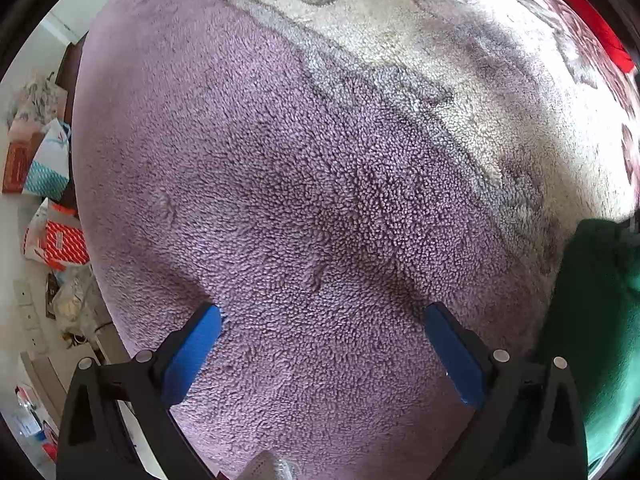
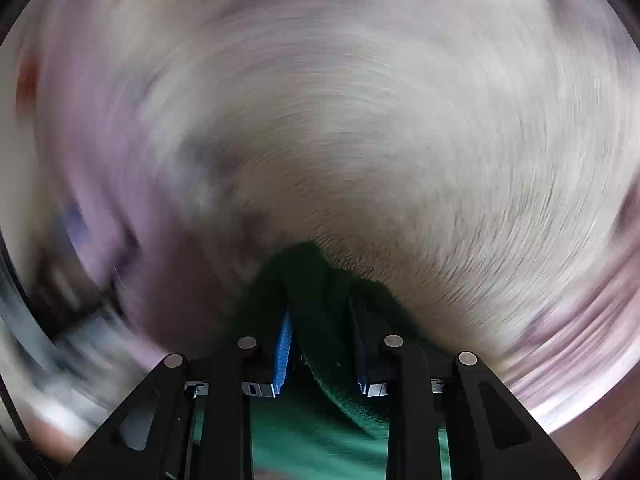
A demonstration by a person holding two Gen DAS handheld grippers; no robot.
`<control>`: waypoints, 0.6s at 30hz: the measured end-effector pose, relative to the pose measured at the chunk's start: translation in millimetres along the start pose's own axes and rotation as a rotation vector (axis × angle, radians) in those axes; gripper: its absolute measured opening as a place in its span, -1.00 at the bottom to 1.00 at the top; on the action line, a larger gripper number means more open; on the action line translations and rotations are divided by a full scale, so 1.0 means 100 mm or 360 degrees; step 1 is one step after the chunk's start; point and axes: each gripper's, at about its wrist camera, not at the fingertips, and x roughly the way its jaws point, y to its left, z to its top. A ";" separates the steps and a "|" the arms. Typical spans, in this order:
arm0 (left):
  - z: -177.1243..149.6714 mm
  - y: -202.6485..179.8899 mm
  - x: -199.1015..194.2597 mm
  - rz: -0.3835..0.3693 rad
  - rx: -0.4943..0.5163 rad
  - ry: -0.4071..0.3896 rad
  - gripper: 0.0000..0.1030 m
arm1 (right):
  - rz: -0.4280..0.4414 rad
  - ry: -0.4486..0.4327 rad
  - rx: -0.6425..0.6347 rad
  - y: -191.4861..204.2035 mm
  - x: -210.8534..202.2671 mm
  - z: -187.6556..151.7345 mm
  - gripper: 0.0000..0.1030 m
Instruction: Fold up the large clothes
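A green garment (image 1: pixel 596 300) lies at the right edge of the left wrist view, on a fleece blanket (image 1: pixel 280 184) that is purple with a cream flowered part. My left gripper (image 1: pixel 324 316) points straight down over the purple fleece, open wide, with nothing between its blue pads (image 1: pixel 196 352). In the right wrist view my right gripper (image 2: pixel 320 304) is shut on a bunched fold of the green garment (image 2: pixel 320 432), which fills the gap between the blue pads (image 2: pixel 285 344). Everything behind it is smeared by motion blur.
The blanket's left edge drops off to a floor with bags and boxes (image 1: pixel 56 240) and a socket strip. A red cloth (image 1: pixel 600 28) shows at the top right. Cream fleece (image 1: pixel 400 40) stretches across the far side.
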 end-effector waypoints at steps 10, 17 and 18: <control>0.05 0.13 0.00 -0.0042 -0.0007 0.0001 1.00 | -0.0267 -0.0189 -0.0456 0.34 -0.55 -0.06 0.35; 0.10 0.14 -0.04 -0.0050 -0.0005 0.0014 1.00 | -0.0901 0.0039 -0.1169 1.02 0.24 -0.34 0.26; 0.11 0.16 -0.04 -0.0050 -0.0003 0.0015 1.00 | -0.0922 0.0113 -0.1123 0.96 0.39 -0.34 -0.01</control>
